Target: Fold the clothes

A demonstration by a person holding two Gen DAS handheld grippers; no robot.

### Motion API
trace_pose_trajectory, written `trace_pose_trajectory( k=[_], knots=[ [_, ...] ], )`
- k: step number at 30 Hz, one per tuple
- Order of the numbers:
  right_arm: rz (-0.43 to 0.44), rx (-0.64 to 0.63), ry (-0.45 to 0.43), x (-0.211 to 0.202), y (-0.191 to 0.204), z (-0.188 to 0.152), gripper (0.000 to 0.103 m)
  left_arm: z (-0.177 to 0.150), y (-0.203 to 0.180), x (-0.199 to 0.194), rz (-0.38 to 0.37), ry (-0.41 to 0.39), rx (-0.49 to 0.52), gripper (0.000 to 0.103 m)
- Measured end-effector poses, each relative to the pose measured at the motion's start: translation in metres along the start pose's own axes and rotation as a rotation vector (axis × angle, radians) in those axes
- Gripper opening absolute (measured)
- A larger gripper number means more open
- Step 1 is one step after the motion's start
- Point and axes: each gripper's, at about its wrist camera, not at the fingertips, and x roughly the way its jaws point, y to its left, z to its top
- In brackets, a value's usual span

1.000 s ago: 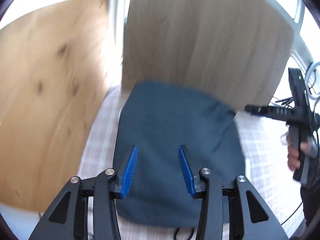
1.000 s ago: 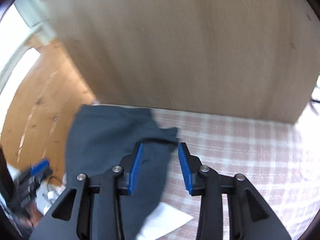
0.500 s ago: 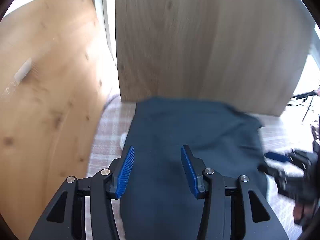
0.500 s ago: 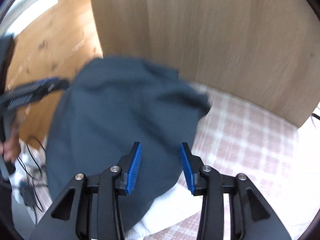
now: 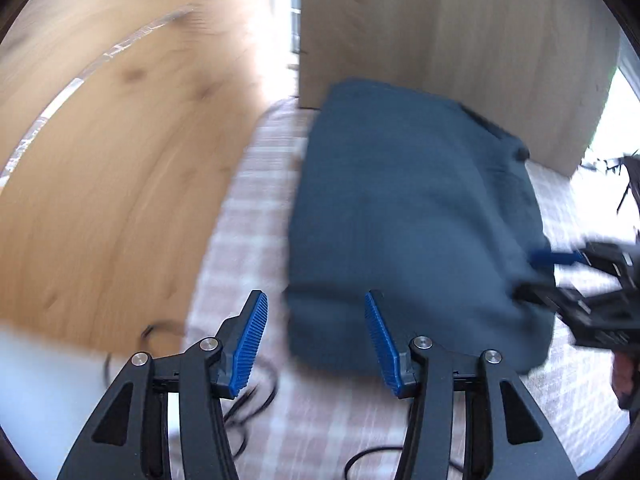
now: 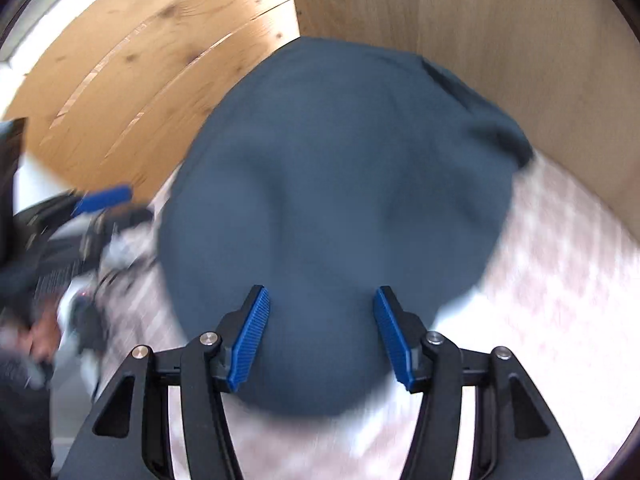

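Your left gripper (image 5: pixel 316 338) hangs over the near left corner of the folded dark blue garment (image 5: pixel 408 220), its fingers (image 5: pixel 250 346) apart with nothing pressed between them. The garment lies flat on the checked cloth (image 5: pixel 248 216) of the counter, its far edge against the pale wooden panel (image 5: pixel 460 40). Your right gripper (image 6: pixel 320 336) hovers over the garment's near edge; its jaws have just been opening, and its 2 fingers (image 6: pixel 394 340) stand apart above the fabric, gripping nothing.

Dk slate-blue garment (image 6: pixel 332 184), pink/white check cloth (image 5: pixel 248 216), tan wood floor (image 5: pixel 112 168), blue gripper pads (image 6: pixel 250 340)
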Motion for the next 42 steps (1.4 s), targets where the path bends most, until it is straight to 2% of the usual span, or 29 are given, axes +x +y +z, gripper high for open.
trace_pose_trajectory(
  k=[1,4,7,9,13,14,17,20,25,29,35,39,42],
  knots=[
    [0.014,0.017,-0.003,-0.015,-0.001,-0.016,0.054,-0.009,0.005,-0.014,-0.008,-0.022,-0.023,0.048],
    [-0.032,0.069,-0.057,-0.059,-0.008,-0.063,0.054,-0.034,0.017,-0.045,-0.053,-0.061,-0.085,0.050],
    [-0.127,0.137,-0.150,-0.105,-0.014,-0.108,0.055,-0.056,0.021,-0.067,-0.096,-0.069,-0.134,0.057],
    [-0.161,0.186,-0.204,-0.119,-0.022,-0.118,0.060,-0.069,0.021,-0.080,-0.112,-0.068,-0.147,0.058],
    [-0.212,0.251,-0.279,-0.143,-0.027,-0.134,0.061,-0.085,0.010,-0.096,-0.143,-0.066,-0.143,0.065],
    [-0.220,0.273,-0.283,-0.144,-0.029,-0.128,0.062,-0.087,0.007,-0.101,-0.151,-0.059,-0.139,0.067],
    [-0.236,0.334,-0.265,-0.147,-0.029,-0.142,0.062,-0.099,-0.004,-0.115,-0.173,-0.039,-0.106,0.067],
    [-0.277,0.347,-0.245,-0.149,-0.024,-0.159,0.062,-0.110,-0.019,-0.128,-0.152,-0.050,-0.065,0.067],
    [-0.313,0.327,-0.239,-0.151,-0.015,-0.177,0.062,-0.132,-0.050,-0.147,-0.193,-0.049,-0.045,0.070],
    [-0.324,0.297,-0.256,-0.169,-0.009,-0.194,0.062,-0.154,-0.076,-0.168,-0.163,-0.066,-0.011,0.070],
    [-0.403,0.241,-0.251,-0.196,-0.002,-0.235,0.062,-0.191,-0.097,-0.195,-0.174,-0.028,-0.079,0.071],
    [-0.397,0.219,-0.256,-0.213,0.000,-0.270,0.062,-0.217,-0.115,-0.214,-0.137,-0.021,-0.093,0.072],
    [-0.395,0.203,-0.264,-0.226,0.002,-0.295,0.062,-0.233,-0.126,-0.228,-0.137,-0.018,-0.107,0.072]
  ],
)
